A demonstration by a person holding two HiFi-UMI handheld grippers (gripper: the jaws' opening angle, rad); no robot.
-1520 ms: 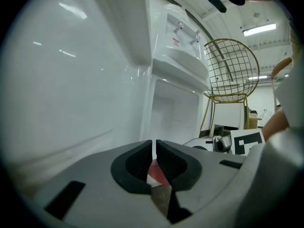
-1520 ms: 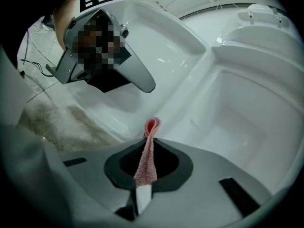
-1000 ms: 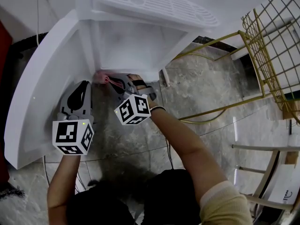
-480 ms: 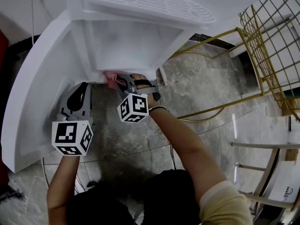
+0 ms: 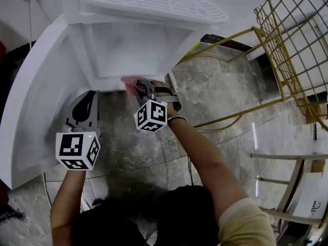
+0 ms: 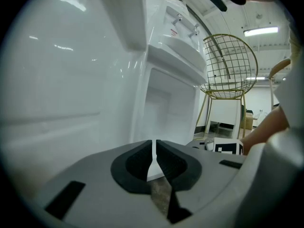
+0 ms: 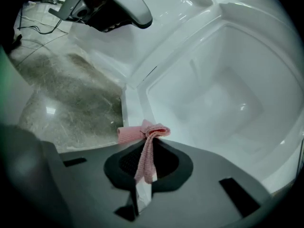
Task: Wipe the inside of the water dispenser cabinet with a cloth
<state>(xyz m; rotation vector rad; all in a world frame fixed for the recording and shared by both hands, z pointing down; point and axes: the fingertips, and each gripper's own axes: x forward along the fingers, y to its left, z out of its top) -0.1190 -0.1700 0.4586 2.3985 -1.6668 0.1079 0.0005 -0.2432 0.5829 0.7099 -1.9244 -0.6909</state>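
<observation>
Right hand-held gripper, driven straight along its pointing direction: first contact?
Likely the cabinet's white front lip, where the pink cloth pinched in the right hand-held gripper sits; past it, the open interior. Depth is unclear.

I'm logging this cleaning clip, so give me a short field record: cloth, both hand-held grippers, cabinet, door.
cloth: small pink cloth, bunched at the cabinet's lower front edge
right hand-held gripper: shut on the cloth, at the cabinet opening
left hand-held gripper: shut, empty, low beside the door
cabinet: white water dispenser cabinet, open, plain white inside
door: white cabinet door, swung open on the left
</observation>
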